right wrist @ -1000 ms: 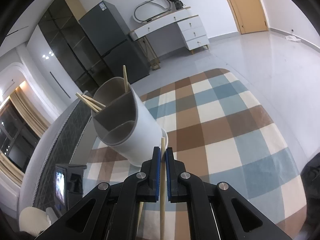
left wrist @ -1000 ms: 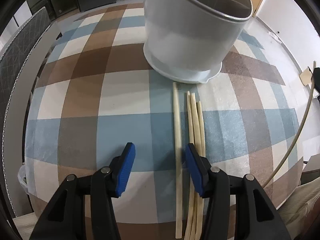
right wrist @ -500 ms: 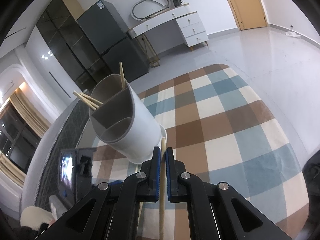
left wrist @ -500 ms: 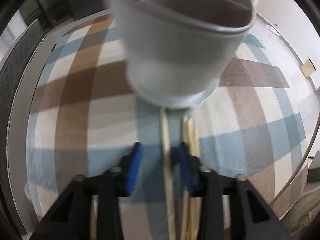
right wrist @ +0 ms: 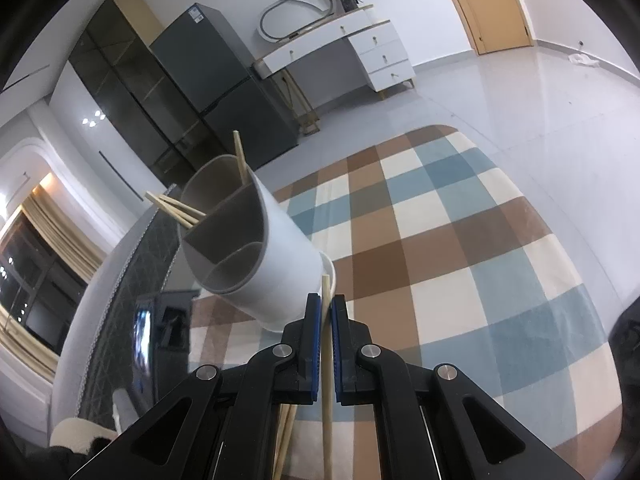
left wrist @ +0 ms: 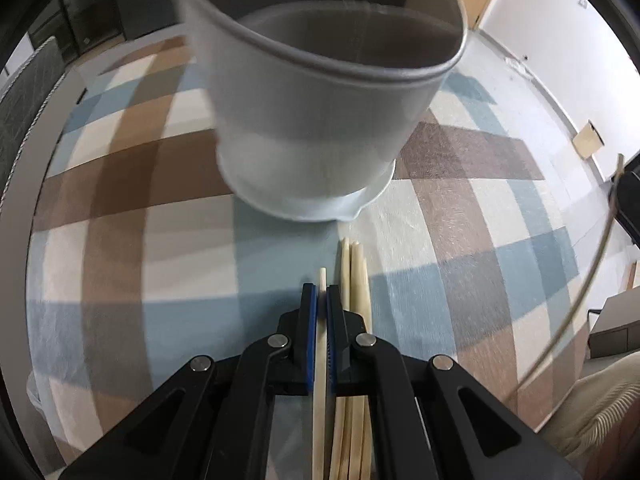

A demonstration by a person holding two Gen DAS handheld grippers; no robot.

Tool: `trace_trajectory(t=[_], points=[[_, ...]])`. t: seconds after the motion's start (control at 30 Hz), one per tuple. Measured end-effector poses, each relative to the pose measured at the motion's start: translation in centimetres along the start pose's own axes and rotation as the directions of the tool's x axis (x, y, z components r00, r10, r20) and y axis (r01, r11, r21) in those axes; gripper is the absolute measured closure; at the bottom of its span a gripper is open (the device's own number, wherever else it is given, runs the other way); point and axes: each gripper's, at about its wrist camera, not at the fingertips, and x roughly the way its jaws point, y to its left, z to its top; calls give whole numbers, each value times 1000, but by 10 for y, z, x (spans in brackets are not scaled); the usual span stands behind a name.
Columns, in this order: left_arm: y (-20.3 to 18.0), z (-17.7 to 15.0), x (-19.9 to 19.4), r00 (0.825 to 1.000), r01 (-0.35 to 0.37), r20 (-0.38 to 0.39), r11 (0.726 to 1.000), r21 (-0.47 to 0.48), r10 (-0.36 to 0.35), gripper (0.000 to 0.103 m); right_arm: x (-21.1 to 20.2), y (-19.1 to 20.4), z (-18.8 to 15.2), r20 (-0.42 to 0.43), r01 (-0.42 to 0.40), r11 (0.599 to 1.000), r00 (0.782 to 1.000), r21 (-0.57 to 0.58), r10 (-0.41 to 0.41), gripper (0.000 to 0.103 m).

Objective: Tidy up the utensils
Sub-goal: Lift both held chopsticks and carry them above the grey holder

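Observation:
A white utensil holder (left wrist: 320,120) with inner compartments stands on the plaid tablecloth (left wrist: 160,240). Just in front of its base, my left gripper (left wrist: 321,290) is closing its jaws on one pale chopstick (left wrist: 322,276), which is pinched between the blue pads. Several more chopsticks (left wrist: 354,280) lie on the cloth right beside it. In the right wrist view, my right gripper (right wrist: 326,304) is shut on another chopstick (right wrist: 325,286), its tip near the base of the holder (right wrist: 256,256). Three chopsticks (right wrist: 172,206) stick out of the holder's far compartments.
A grey quilted cushion edge (right wrist: 120,280) runs along the left of the table. A dark device with a screen (right wrist: 168,320) sits behind the holder. A thin curved cable (left wrist: 580,300) arcs at the right. Beyond the table are a fridge (right wrist: 224,92) and a white desk (right wrist: 340,40).
My left gripper moved forward toward the holder and closed from wide open onto the single chopstick. The right gripper stayed put, still gripping its chopstick.

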Motion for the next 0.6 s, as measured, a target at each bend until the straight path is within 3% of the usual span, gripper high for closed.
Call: trace_trajectory(t=[0.1, 0.2, 0.37, 0.47, 0.6], points=[[3, -13, -31, 997, 7, 82, 999, -31, -5, 103, -12, 6, -3, 27, -9, 1000, 1000, -24, 9, 98], [10, -20, -66, 982, 16, 188, 999, -51, -6, 103, -22, 14, -7, 47, -14, 998, 999, -58, 16, 99], [3, -32, -121, 925, 30, 380, 999, -32, -16, 103, -38, 28, -15, 77, -11, 992, 997, -125, 21, 99], [-1, -29, -131, 902, 26, 431, 1000, -6, -21, 103, -44, 36, -19, 87, -8, 987, 996, -159, 22, 99], [-7, -28, -129, 895, 18, 446, 1000, 9, -21, 103, -49, 44, -23, 102, -2, 982, 995, -190, 22, 99]])
